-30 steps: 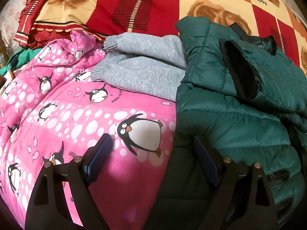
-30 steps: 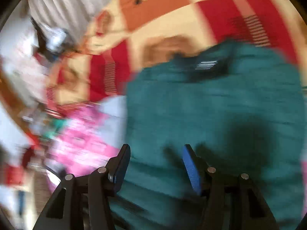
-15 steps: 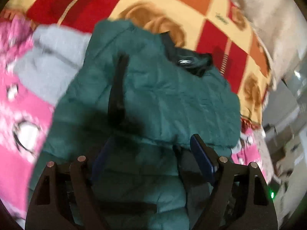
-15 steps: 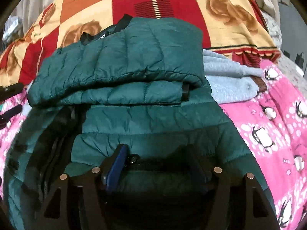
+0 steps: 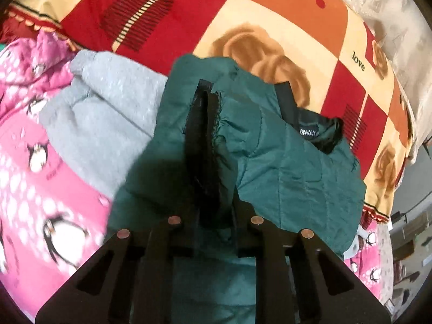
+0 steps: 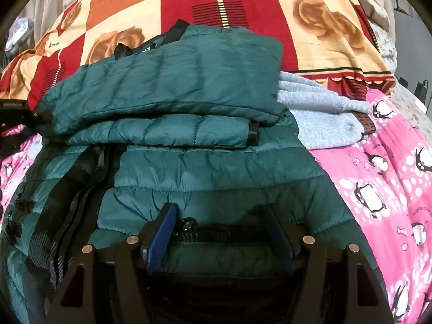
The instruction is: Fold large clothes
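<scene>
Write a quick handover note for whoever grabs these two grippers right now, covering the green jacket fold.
Left hand-held gripper: just closed, shut on the green puffer jacket's black-trimmed edge.
Right hand-held gripper: jaws open, just widened, straddling the zipped pocket at the jacket's near end, not clamped.
Jacket lies on the pink penguin blanket, beside grey sweatpants; sleeves already folded across the top.
Left: grip with the right, fold the body over.

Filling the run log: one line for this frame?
left gripper: shut on dark green quilted puffer jacket cuff | right gripper: open, straddling pocket zip | fold unfinished
</scene>
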Tool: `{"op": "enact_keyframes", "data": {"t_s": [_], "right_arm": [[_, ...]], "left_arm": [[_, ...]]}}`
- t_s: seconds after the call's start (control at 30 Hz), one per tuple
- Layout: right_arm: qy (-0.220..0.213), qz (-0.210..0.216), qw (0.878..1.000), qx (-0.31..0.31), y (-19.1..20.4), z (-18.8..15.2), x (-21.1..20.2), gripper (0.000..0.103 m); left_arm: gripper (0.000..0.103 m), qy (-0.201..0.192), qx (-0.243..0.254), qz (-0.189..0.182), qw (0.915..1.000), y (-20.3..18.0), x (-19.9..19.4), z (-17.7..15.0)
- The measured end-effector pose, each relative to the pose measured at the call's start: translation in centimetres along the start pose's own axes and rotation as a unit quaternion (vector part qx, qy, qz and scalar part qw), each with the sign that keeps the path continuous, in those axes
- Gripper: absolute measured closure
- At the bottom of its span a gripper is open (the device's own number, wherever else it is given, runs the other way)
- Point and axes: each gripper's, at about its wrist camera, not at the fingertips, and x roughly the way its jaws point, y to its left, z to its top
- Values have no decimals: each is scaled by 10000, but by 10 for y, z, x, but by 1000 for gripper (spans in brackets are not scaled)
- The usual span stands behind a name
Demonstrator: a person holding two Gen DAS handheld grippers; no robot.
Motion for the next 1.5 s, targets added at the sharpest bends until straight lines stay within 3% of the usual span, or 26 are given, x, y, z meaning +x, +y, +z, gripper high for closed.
{"op": "enact_keyframes", "data": {"t_s": [0.27,0.37,0.5,0.6,0.67,0.77,0.87,0.93,1.03,1.1,1.23,1.27,1.3,1.37,1.43,1.5], "right_arm": [[2,-3,10000,-1,-1,0,0,37],[2,0,10000,1,-1,0,1,37],[3,-3,10000,-3,-1,0,0,37],[5,-4,10000,-3,-1,0,0,36],[5,-7,10000,-4,-1,0,0,36],[6,-2,10000,2,-2,0,0,36],[18,228,9995,217,-10,2,-4,37],[-155,609,9940,894,-33,12,-16,37],[-300,909,9883,1186,-50,44,-14,36],[81,1149,9865,1161,-64,71,21,36],[477,1466,9773,1455,-81,85,56,37],[757,1619,9727,1481,-82,87,73,41],[895,1790,9690,1452,-81,88,81,52],[1013,1794,9712,1199,-74,88,91,59],[1045,1850,9707,1119,-73,89,92,90],[952,1875,9722,1025,-77,88,84,92]], "left_arm": [[86,-190,1125,344,9929,-14,-10,-5],[87,-454,1355,136,9896,-30,-29,-11],[87,-1108,1899,90,9755,-48,-65,-14],[87,-902,1934,366,9763,-42,-48,-5],[84,-290,1947,604,9786,-30,-15,-7],[79,260,1711,715,9823,-11,13,-17],[79,101,1522,518,9869,-2,6,-22],[79,-11,1664,528,9846,-6,4,-20],[82,-207,1790,530,9822,-12,0,-17],[84,-401,1803,483,9816,-17,-7,-12],[85,-722,1964,500,9766,-29,-18,-4],[85,-724,1980,513,9762,-30,-17,-2],[85,-712,1979,536,9762,-31,-15,0],[85,-637,1909,558,9780,-27,-9,3],[85,-549,1781,546,9810,-19,-5,4],[85,-416,1685,543,9833,-13,-1,1]]}}
